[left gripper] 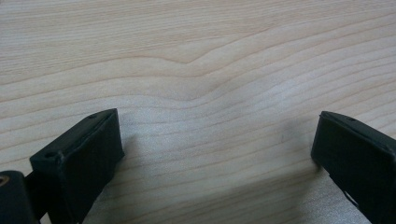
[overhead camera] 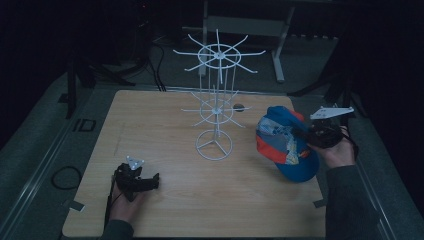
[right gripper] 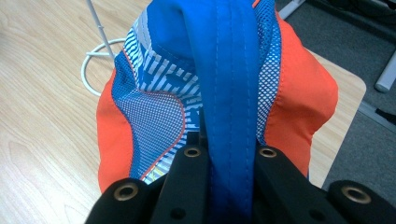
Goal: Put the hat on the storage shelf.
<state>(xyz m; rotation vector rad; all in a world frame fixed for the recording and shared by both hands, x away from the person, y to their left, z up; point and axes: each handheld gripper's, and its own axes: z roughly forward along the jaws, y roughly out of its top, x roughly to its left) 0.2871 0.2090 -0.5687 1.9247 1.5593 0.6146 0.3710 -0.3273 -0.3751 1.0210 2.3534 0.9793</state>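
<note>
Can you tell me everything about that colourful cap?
The cap is soft cloth in bright blue and orange, with blue mesh panels and a white-striped patch. It sits at the right side of the wooden table, beside the white wire rack. The right gripper is shut on a stitched blue fold of it, so it hangs bunched and tilted. Whether it touches the table is unclear.

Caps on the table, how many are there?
1. The blue and orange cap is at the table's right side, beside the white wire rack, clamped in the right hand-held gripper. None hangs on the rack.
</note>
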